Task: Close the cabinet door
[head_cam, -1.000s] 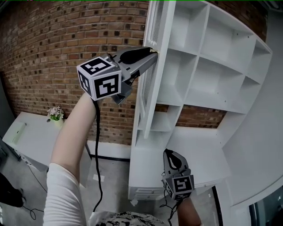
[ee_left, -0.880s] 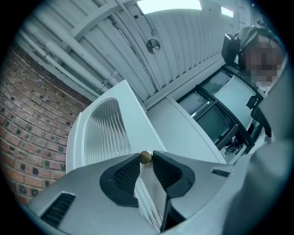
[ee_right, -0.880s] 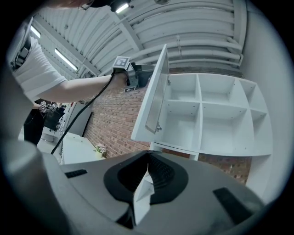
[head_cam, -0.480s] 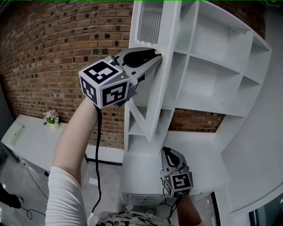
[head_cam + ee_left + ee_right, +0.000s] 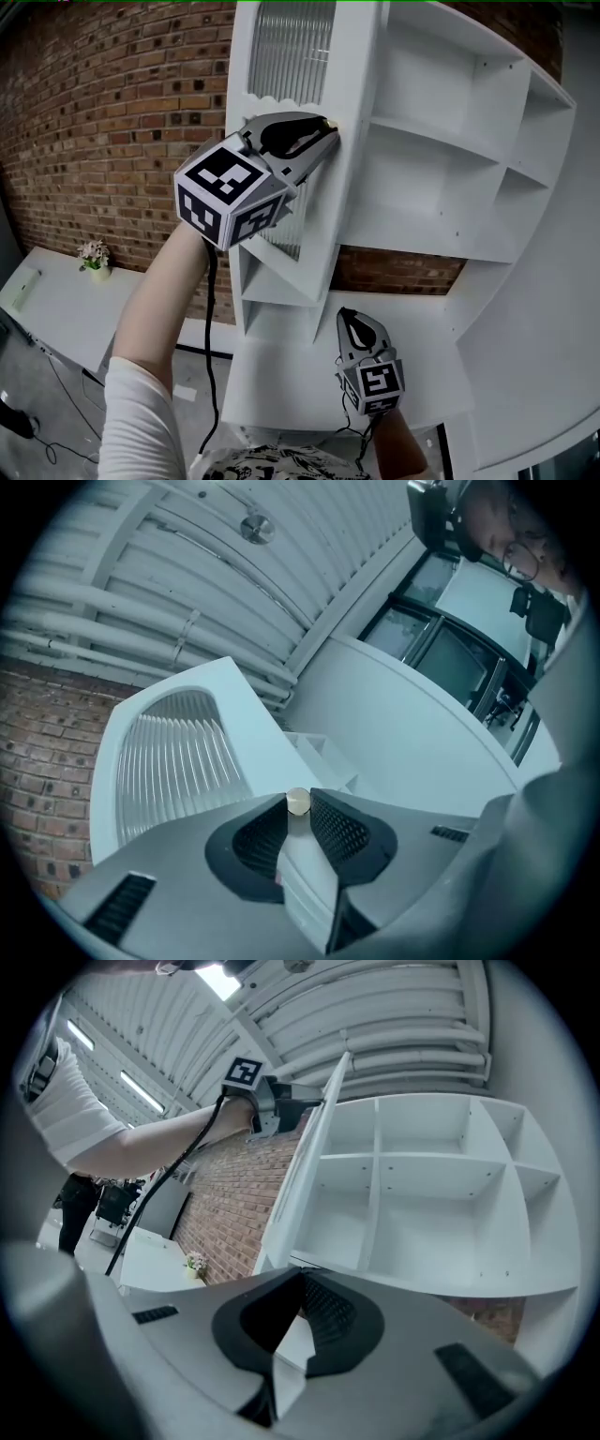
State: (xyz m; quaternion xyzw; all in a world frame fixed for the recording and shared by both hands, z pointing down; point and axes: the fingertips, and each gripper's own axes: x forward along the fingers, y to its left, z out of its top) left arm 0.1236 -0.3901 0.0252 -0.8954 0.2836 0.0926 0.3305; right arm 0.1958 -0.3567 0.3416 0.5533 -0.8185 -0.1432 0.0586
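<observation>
While the door is only partly swung shut, the nearest thing in the head view is the right gripper, held low in front of the cabinet's base. Its jaws are seen pressed together in its own view, and nothing is held between them. It touches no part of the cabinet and appears to have no share in the work.

Higher and farther out, the left gripper is raised on an outstretched arm to the door's free edge. A small round knob is caught between its pad tips. The jaws are closing on that knob, and the pads are already pressed against it.

The door, white with a ribbed panel in its upper part, is seen standing at an angle out from the cabinet. The empty shelves to its right are left uncovered. Beyond the cabinet a brick wall is visible, and a low table with a small pot of flowers stands against it.

The step in hand is judged to be the swing itself, roughly midway, with the door gripped by its knob. For the next move, the knob should be carried on along the door's arc until the door lies flush against the cabinet front. The grip should be kept firm enough that the small knob is not lost. Only then should the jaws be released and drawn clear.
</observation>
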